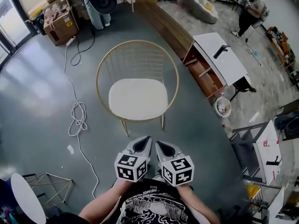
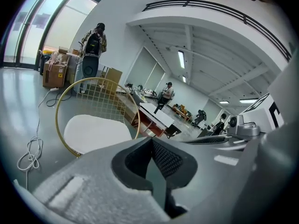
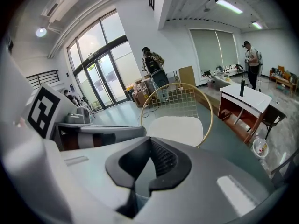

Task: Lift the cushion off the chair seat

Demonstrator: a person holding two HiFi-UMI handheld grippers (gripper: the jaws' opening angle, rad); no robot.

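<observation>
While the white cushion point(image 1: 138, 98) lies on the seat of the gold wire chair point(image 1: 137, 41) at mid-frame, the left gripper point(image 1: 147, 138) and right gripper point(image 1: 158, 143) hang side by side below it, clear of it, each with jaws pressed together on nothing.

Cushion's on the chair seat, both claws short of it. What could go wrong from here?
1. The left claw and right claw are both shut; unopened, they would likely shove the cushion rather than grip it.
2. The cushion lies flat inside the gold chair frame; a claw may catch the rim and tip the chair.
3. A white cable loops on the floor left of the chair: trip hazard.
</observation>
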